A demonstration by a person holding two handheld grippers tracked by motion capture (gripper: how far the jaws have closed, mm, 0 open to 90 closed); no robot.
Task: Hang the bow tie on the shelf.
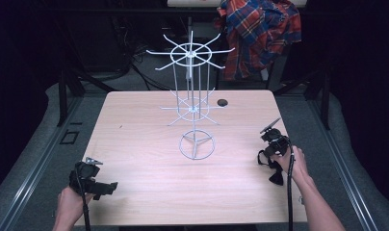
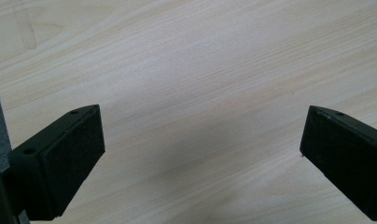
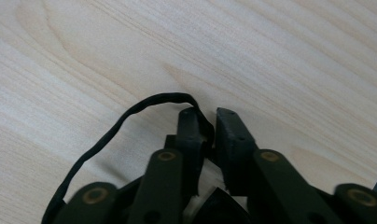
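Nearest, the right gripper [image 3: 209, 122] has its fingers clamped on a thin black strap [image 3: 107, 135] that may well slip free, the left gripper [image 2: 200, 149] rests with fingers apart on the pale wooden surface [image 1: 135, 144], a white wire rack [image 1: 195, 96] stands mid-surface, and a plaid shirt [image 1: 260, 33] hangs in the dark room beyond.

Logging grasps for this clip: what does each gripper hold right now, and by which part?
The right gripper is shut on a thin black strap, pinched at one end of its loop. The left gripper is open, holding nothing.
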